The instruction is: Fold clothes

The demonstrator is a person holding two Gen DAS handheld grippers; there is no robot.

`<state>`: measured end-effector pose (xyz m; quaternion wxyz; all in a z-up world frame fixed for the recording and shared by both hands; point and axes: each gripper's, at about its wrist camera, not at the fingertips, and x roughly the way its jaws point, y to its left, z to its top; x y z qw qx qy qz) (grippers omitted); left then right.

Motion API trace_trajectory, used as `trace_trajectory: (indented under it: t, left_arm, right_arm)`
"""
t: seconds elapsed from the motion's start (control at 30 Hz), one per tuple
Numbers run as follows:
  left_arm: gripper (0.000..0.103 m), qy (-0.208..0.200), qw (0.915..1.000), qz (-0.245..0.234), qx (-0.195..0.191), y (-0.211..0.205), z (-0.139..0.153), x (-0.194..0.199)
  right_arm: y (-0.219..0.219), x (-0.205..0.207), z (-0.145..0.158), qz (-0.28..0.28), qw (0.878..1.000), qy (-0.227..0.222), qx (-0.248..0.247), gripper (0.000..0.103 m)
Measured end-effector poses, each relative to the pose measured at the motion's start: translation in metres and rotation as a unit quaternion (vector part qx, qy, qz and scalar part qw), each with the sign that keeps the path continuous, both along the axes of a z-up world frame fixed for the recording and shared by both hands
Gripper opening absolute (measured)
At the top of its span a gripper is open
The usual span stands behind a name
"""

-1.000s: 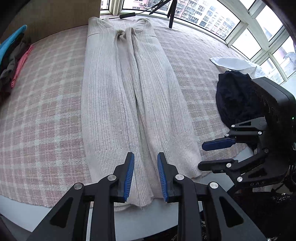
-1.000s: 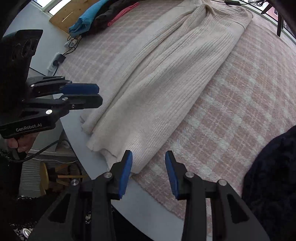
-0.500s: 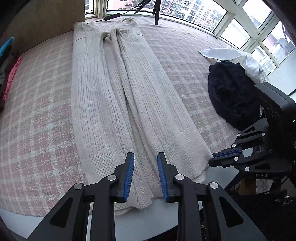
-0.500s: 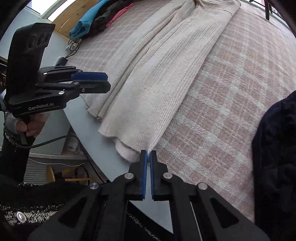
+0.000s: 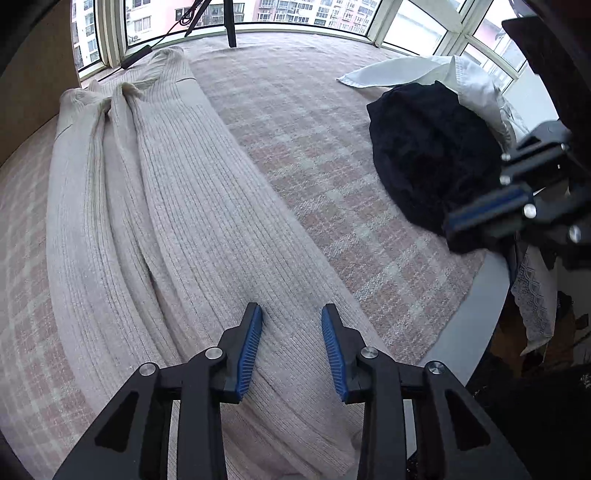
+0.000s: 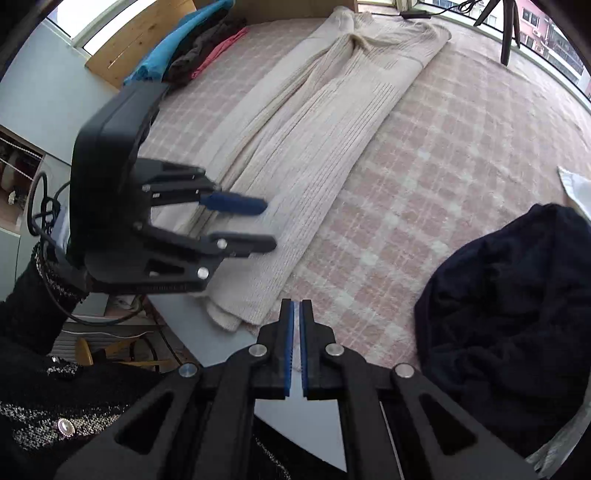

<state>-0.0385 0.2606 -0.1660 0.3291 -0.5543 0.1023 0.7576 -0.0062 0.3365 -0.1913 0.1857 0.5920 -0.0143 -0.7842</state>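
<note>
Daylight is admitted through curved bay windows (image 5: 332, 22) along the far edge; a wooden panel (image 6: 136, 40) is seen at the left corner.

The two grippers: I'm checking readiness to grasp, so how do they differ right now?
The left gripper stands open, its jaws just widened, over the cream knit; nothing is pinched. The right gripper is shut on nothing, past the knit's hem over the plaid cover. Both share black frames and blue pads.

one cream knit garment (image 5: 192, 221), one dark garment (image 5: 424, 155), one white garment (image 5: 443, 74), perhaps three piled garments (image 6: 192, 55)
</note>
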Motion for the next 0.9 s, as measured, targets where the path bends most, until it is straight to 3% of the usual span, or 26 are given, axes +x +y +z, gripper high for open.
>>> trace_trajectory:
  t: [0.13, 0.2, 0.23, 0.33, 0.47, 0.57, 0.67, 0.73, 0.83, 0.9]
  left_arm:
    - [0.031, 0.007, 0.9998, 0.016, -0.002, 0.001, 0.016, -0.006]
    - [0.032, 0.011, 0.9996, 0.024, -0.002, 0.001, 0.024, -0.009]
    - [0.032, -0.007, 0.9996, 0.025, -0.008, 0.002, 0.017, -0.014]
    - [0.032, -0.022, 0.999, 0.032, -0.021, 0.003, 0.0, -0.013]
    - [0.033, -0.038, 0.9978, 0.055, -0.002, -0.002, 0.001, -0.014]
    - [0.033, -0.042, 0.9969, 0.066, 0.009, -0.006, 0.001, -0.012]
    - [0.034, -0.038, 0.9968, 0.07, 0.005, -0.005, 0.002, -0.009]
    - [0.036, -0.038, 0.9969, 0.068, 0.001, -0.003, 0.002, -0.008]
    - [0.038, -0.038, 0.997, 0.067, 0.001, -0.001, 0.003, -0.007]
    - [0.04, -0.039, 0.997, 0.067, 0.005, 0.0, 0.002, -0.007]
  right_arm:
    - [0.034, -0.092, 0.046, -0.062, 0.994, 0.092, 0.026, 0.007]
    - [0.034, -0.157, 0.047, -0.084, 0.99, 0.112, 0.019, 0.007]
    - [0.032, -0.189, 0.046, -0.094, 0.988, 0.121, 0.019, 0.007]
    - [0.021, -0.269, 0.019, -0.118, 0.984, 0.118, 0.061, 0.007]
    - [0.025, -0.337, -0.03, -0.128, 0.986, 0.088, 0.064, 0.006]
    - [0.012, -0.359, -0.048, -0.102, 0.99, 0.086, 0.036, 0.007]
    - [-0.013, -0.363, -0.053, -0.057, 0.991, 0.09, 0.076, 0.007]
    - [-0.013, -0.359, -0.037, -0.043, 0.993, 0.086, 0.069, 0.007]
    - [0.015, -0.342, -0.001, -0.077, 0.991, 0.112, -0.001, 0.009]
    - [0.032, -0.338, 0.01, -0.104, 0.989, 0.105, -0.014, 0.02]
